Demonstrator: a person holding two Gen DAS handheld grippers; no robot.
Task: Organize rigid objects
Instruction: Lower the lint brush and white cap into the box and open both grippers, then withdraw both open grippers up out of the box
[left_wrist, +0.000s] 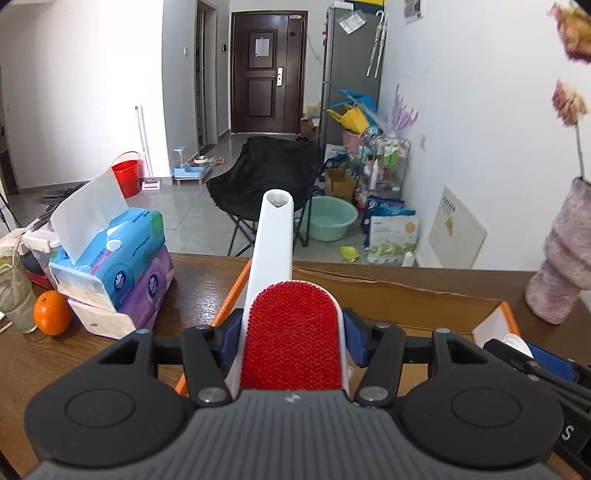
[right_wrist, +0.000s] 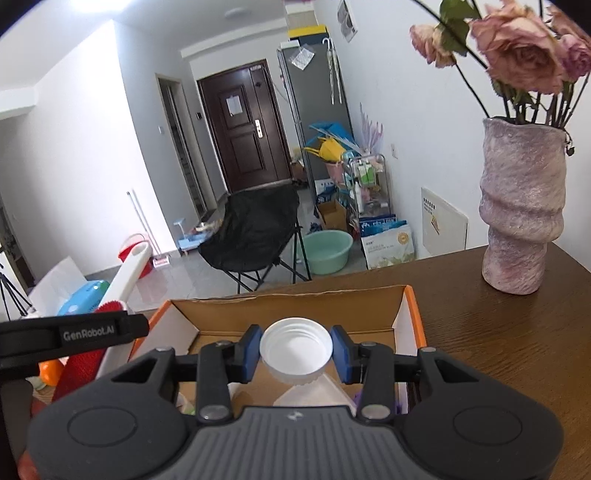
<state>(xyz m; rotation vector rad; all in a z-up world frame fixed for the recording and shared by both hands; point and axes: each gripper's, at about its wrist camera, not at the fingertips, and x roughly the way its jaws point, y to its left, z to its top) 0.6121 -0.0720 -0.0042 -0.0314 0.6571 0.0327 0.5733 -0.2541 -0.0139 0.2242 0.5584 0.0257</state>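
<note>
My left gripper (left_wrist: 291, 343) is shut on a lint brush (left_wrist: 291, 332) with a red pad and a white handle that points away over the left edge of the cardboard box (left_wrist: 424, 299). My right gripper (right_wrist: 295, 350) is shut on a white screw cap (right_wrist: 295, 349) and holds it above the open orange-edged cardboard box (right_wrist: 410, 306). The box holds a white plastic piece (right_wrist: 314, 395) and other small items, mostly hidden. The brush (right_wrist: 125, 280) and the left gripper show at the left of the right wrist view.
On the brown table (left_wrist: 199, 284) stand stacked tissue packs (left_wrist: 118, 266), an orange (left_wrist: 51, 312) and a glass (left_wrist: 14, 295) at the left, and a pink vase (right_wrist: 521, 206) with dried roses at the right. A black chair (left_wrist: 266, 166) is beyond the far edge.
</note>
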